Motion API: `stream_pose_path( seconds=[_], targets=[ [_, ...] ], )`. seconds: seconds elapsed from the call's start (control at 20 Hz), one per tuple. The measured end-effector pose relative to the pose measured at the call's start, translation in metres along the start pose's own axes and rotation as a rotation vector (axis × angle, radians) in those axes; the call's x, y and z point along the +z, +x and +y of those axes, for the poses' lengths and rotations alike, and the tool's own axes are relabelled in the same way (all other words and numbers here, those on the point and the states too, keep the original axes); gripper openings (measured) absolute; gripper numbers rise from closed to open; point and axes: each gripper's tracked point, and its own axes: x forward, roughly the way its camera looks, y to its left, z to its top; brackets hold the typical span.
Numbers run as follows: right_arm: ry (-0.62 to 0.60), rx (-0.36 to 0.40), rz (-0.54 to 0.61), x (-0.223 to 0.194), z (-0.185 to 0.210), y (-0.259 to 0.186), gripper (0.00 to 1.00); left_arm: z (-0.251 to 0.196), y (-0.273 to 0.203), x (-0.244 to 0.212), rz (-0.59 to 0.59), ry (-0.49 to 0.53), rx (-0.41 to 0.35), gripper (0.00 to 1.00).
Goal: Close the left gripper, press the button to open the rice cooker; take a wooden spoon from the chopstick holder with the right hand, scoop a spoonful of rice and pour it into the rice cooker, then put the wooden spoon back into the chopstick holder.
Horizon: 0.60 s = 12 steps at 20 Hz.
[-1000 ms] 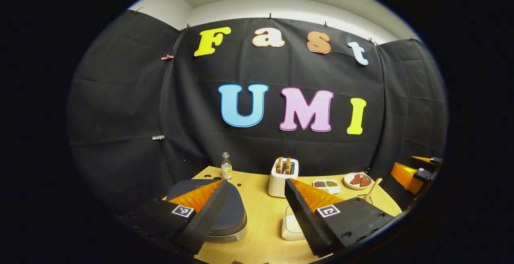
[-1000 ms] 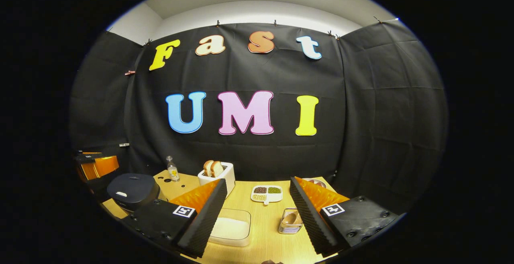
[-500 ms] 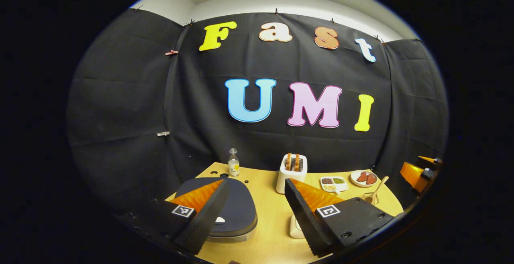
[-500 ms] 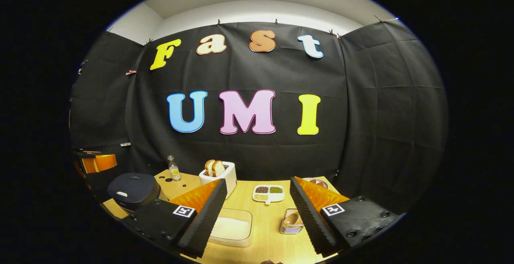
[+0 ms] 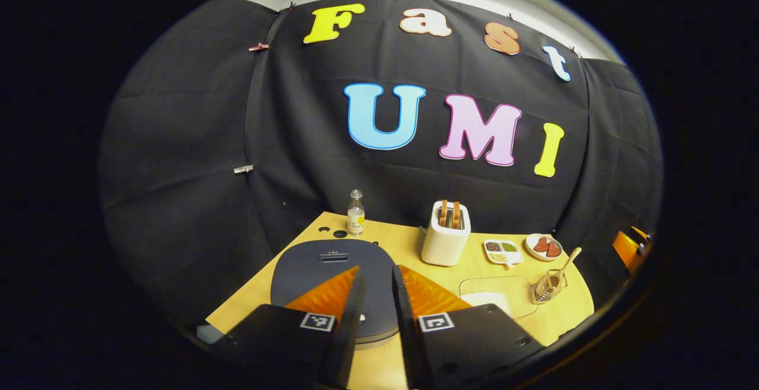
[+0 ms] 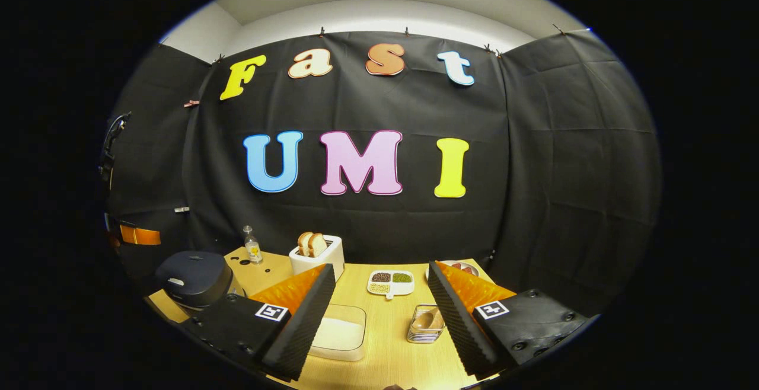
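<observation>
The dark rice cooker (image 5: 332, 259) sits lid down at the table's left, right under my left gripper (image 5: 376, 270). Its fingers are drawn almost together with only a narrow slit and nothing between them. A pale button (image 6: 176, 281) shows on the cooker (image 6: 193, 277) front in the right gripper view. The wooden spoon (image 5: 563, 262) leans in the wire chopstick holder (image 5: 547, 286). My right gripper (image 6: 380, 268) is open above the rice container (image 6: 338, 333) and the holder (image 6: 424, 325), touching neither.
At the back of the wooden table (image 5: 415, 242) stand a small bottle (image 5: 356, 215), a white toaster (image 5: 446, 242) with bread, a divided dish (image 5: 503, 251) of beans and a plate (image 5: 544, 246). The black cloth wall encloses the table on three sides.
My left gripper's fingers have closed from wide apart to a narrow slit, and it has moved over the rice cooker and tilted down. The right gripper has barely moved.
</observation>
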Motion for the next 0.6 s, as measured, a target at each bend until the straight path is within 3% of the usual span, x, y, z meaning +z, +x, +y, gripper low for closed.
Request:
stream_pose_path(
  seconds=[0.05,0.1,0.15,0.3,0.45,0.6],
  targets=[
    [0.001,-0.005,0.004,-0.001,-0.002,-0.001,0.98,0.006,0.003,-0.003,0.016,-0.003,0.000,0.31],
    [0.002,-0.012,0.006,-0.002,-0.004,-0.002,0.98,0.009,0.007,-0.008,0.034,-0.008,-0.005,0.13],
    [0.002,-0.020,0.007,-0.003,-0.007,-0.004,0.98,0.013,0.010,-0.013,0.050,-0.012,-0.002,0.17],
    [0.006,-0.042,0.023,-0.008,-0.014,-0.007,0.99,0.022,0.022,-0.033,0.099,-0.064,-0.019,0.07],
    [0.002,-0.063,0.027,-0.008,-0.021,-0.011,0.99,0.026,0.030,-0.050,0.145,-0.157,-0.038,0.06],
    [0.001,-0.074,0.036,-0.013,-0.026,-0.013,0.99,0.034,0.041,-0.071,0.185,-0.161,-0.027,0.07]
  ],
)
